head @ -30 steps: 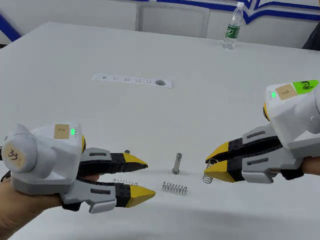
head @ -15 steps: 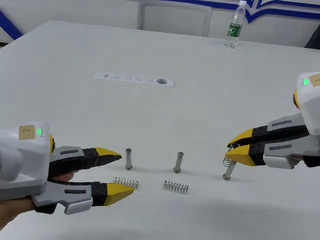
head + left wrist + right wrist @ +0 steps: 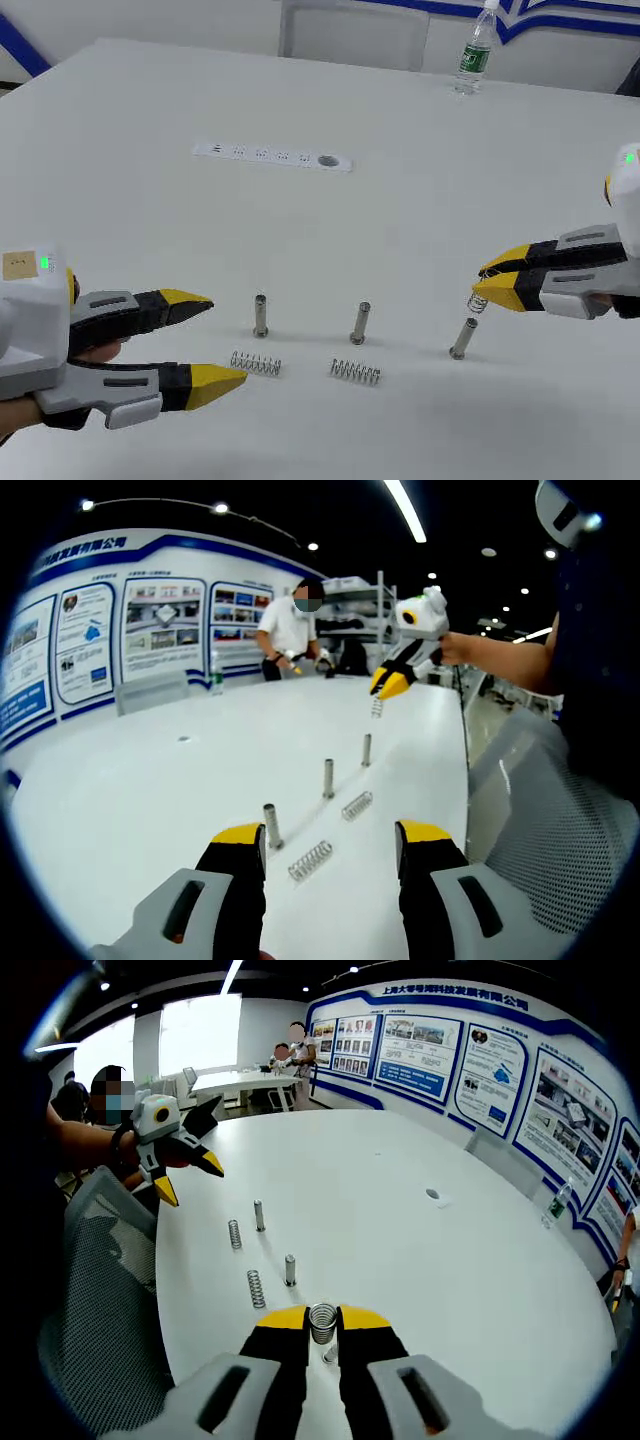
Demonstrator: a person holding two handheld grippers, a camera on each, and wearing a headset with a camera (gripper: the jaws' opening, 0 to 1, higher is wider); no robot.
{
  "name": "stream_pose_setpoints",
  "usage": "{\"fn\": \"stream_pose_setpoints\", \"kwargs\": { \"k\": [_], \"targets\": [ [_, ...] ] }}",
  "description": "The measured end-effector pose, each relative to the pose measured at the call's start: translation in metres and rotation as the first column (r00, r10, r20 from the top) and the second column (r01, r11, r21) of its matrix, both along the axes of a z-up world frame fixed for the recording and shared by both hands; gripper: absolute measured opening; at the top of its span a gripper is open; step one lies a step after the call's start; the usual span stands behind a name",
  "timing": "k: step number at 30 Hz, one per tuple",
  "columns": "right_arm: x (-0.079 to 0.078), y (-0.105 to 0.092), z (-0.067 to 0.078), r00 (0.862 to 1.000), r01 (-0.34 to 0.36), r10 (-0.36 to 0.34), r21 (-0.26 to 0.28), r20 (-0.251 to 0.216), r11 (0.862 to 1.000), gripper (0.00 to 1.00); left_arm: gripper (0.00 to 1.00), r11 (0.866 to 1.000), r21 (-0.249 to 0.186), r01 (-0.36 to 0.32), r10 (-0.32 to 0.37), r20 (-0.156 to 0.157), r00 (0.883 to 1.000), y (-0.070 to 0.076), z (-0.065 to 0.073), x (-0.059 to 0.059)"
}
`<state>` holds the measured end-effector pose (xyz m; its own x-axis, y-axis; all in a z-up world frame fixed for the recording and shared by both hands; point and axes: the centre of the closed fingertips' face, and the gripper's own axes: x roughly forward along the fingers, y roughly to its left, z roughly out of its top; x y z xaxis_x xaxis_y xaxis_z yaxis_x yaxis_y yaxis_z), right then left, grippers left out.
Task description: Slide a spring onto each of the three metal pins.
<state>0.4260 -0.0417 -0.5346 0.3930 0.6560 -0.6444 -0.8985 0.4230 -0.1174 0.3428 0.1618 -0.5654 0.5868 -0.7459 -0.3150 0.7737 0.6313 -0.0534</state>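
Three metal pins stand upright in a row on the white table: left pin (image 3: 260,315), middle pin (image 3: 360,322), right pin (image 3: 463,337). Two springs lie in front of them, one (image 3: 256,363) by the left pin and one (image 3: 355,372) by the middle pin. My right gripper (image 3: 492,284) is shut on a third spring (image 3: 479,301), which hangs just above the right pin's top, apart from it. In the right gripper view this spring (image 3: 322,1322) sits between the closed jaws. My left gripper (image 3: 217,337) stands open, left of the left pin, holding nothing.
A white power strip (image 3: 270,156) lies further back on the table. A water bottle (image 3: 474,50) stands at the far edge. A chair back sits behind the table, and people show in the background of the gripper views.
My left gripper has drawn back to the left, uncovering the left pin and its spring. My right gripper has moved right and up with its spring, now clear above the right pin.
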Motion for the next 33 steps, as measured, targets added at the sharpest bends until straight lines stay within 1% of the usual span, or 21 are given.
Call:
{"fn": "stream_pose_setpoints", "kwargs": {
  "k": [4,9,14,17,25,33],
  "targets": [
    [0.006,-0.006,-0.010,1.000,0.028,-0.029,-0.008,-0.011,1.000,0.12,0.55,1.000,0.001,-0.009,0.009,-0.004,1.000,0.002,-0.001,0.000],
    [0.013,-0.012,-0.019,0.998,0.065,-0.065,0.006,-0.020,0.998,0.12,0.58,1.000,-0.003,-0.021,0.021,-0.002,1.000,0.004,0.000,0.002],
    [0.013,-0.012,-0.027,0.997,0.071,-0.071,0.006,-0.039,0.997,0.12,0.61,1.000,-0.001,-0.030,0.030,-0.005,1.000,0.006,0.000,0.003],
    [0.015,-0.013,-0.031,0.996,0.076,-0.075,0.002,-0.041,0.997,0.12,0.62,0.999,-0.001,-0.035,0.035,-0.006,0.999,0.006,0.000,0.003],
    [0.016,-0.011,-0.034,0.996,0.073,-0.073,0.003,-0.048,0.997,0.12,0.66,0.999,0.002,-0.046,0.046,-0.013,0.999,0.008,-0.002,0.004],
    [0.018,-0.012,-0.040,0.996,0.078,-0.077,0.006,-0.054,0.997,0.12,0.68,0.999,0.004,-0.049,0.049,-0.013,0.999,0.008,-0.001,0.004]
  ]
}}
